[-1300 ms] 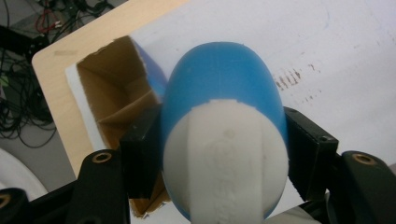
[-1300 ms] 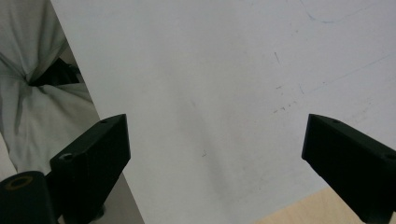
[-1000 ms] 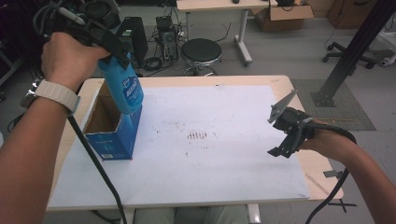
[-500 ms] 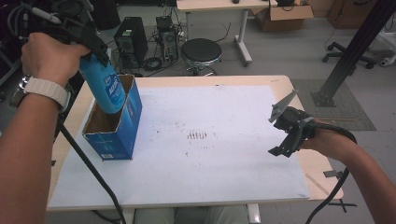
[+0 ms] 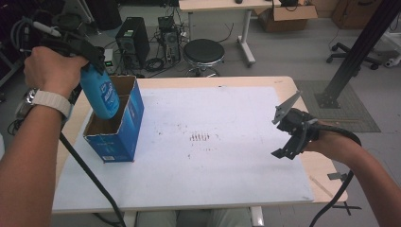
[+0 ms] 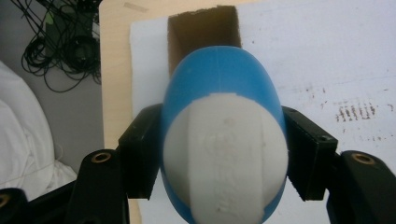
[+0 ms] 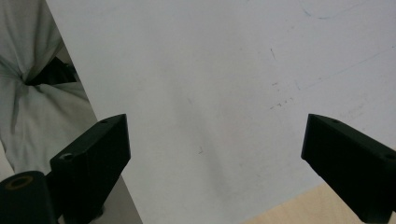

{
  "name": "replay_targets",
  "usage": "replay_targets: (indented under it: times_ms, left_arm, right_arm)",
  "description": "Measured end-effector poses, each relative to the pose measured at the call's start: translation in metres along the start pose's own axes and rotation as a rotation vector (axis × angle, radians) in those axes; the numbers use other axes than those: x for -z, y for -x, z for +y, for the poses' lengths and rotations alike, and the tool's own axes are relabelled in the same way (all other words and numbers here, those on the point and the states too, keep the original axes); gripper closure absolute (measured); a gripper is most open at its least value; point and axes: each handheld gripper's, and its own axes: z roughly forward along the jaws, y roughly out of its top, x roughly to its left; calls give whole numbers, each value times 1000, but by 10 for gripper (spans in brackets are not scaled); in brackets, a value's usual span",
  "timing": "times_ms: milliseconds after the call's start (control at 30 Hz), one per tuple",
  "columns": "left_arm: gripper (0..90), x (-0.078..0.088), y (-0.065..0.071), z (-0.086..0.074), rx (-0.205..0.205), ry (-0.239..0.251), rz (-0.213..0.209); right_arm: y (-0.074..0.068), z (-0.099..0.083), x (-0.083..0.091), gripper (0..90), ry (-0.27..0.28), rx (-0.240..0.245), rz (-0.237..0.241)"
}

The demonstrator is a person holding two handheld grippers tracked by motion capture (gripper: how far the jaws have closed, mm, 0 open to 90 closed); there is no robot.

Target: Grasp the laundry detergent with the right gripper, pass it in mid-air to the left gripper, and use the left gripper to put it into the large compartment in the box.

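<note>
Clamping a blue bottle by its white-capped end, the left gripper holds it tilted over the open blue box at the worktop's left edge, its base perhaps just inside. The right gripper hovers spread apart, empty, above the white sheet.

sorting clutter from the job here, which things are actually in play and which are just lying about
In play:
- blue bottle, clamped in the left gripper
- blue cardboard box, open-topped, bottle held over it
- right gripper, open, holding nothing

Lying about:
- black stool
- computer tower
- cardboard carton on the floor
</note>
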Motion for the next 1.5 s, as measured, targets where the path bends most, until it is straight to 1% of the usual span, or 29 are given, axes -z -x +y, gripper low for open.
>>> replay_targets:
  times_ms: [233,400,500,600,900,1000,1233,1367,1500]
  left_arm:
    - [381,-20,-6,-9,2,-2,-2]
    - [381,-41,-8,-18,-4,-7,-5]
    - [381,-54,-8,-22,-13,-21,-12]
    - [381,-64,-9,-25,-12,-23,-17]
    - [382,-100,-6,-37,-23,-34,-17]
    - [382,-109,-6,-40,-28,-40,-19]
    - [382,-129,-3,-48,-41,-49,-10]
    - [382,-139,-1,-52,-49,-64,-13]
    - [382,-149,0,-55,-48,-68,-20]
  right_arm:
    - [0,-5,-2,78,-1,-10,2]
    - [1,-8,-5,78,-10,-15,8]
    - [1,-9,-7,77,-12,-13,11]
    - [1,-10,-8,77,-13,-21,12]
    - [1,-13,-12,80,-20,-27,19]
    - [1,-14,-12,80,-22,-29,20]
    - [1,-15,-14,81,-25,-38,23]
    - [1,-14,-15,81,-24,-38,25]
    - [1,-13,-16,81,-27,-40,27]
